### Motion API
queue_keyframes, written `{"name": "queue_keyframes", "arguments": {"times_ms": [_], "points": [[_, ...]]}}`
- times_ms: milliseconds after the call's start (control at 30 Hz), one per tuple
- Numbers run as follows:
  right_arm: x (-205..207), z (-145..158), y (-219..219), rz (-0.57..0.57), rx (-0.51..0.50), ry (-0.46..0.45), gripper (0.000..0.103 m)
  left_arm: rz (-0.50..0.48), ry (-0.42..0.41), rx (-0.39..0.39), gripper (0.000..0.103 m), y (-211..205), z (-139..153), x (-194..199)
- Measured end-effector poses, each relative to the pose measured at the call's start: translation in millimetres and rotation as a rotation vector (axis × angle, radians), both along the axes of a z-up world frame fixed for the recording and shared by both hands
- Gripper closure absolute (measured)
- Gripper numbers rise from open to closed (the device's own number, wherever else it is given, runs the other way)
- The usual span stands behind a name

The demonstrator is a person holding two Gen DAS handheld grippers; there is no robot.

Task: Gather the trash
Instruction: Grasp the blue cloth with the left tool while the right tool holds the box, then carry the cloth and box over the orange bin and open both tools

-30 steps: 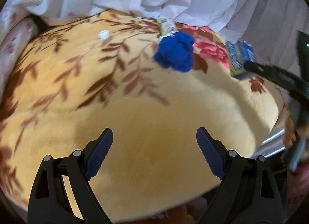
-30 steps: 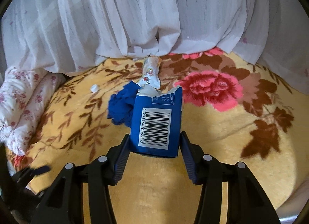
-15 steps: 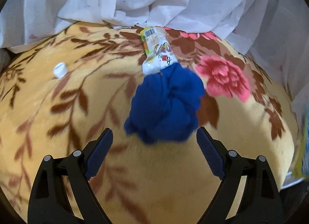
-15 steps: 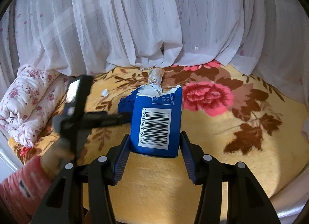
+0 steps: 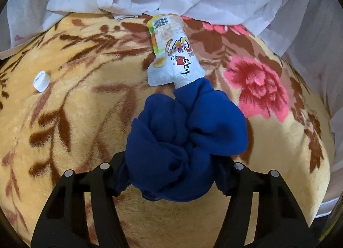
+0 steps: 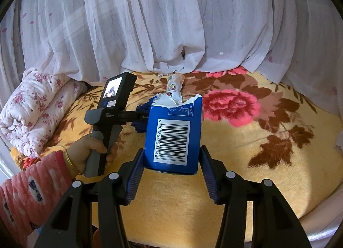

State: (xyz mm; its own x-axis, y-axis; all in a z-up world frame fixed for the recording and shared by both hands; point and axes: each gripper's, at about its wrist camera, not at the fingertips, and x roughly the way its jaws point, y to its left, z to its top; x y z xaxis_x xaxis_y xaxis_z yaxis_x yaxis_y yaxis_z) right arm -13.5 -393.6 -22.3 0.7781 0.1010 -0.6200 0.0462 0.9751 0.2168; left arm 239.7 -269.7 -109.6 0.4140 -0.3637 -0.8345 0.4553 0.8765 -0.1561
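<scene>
The right gripper clamped the torn blue carton. The left gripper straddled a crumpled blue cloth (fingertips hidden, so its grip was unclear); a pouch lay beyond.

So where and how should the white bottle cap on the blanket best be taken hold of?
Grip the white bottle cap across its ribbed side wall, coming straight down from above. It is a short round cap lying alone on the blanket, with bare plush on every side for the fingers to straddle.
</scene>
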Motion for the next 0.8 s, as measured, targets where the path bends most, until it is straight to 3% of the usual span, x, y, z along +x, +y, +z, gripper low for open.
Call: {"name": "queue_keyframes", "arguments": {"times_ms": [433, 800], "points": [[-12.4, 12.1, 23.4, 0.045, -0.028, -0.028, 0.052, -0.031, -0.1, -0.004, 0.045, 41.9, 49.2, -53.0], [-38.1, 18.8, 63.4, 0.135, -0.04, -0.029, 0.052, -0.06, -0.178, -0.007, 0.045, 118.4, 79.9, -160.0]]}}
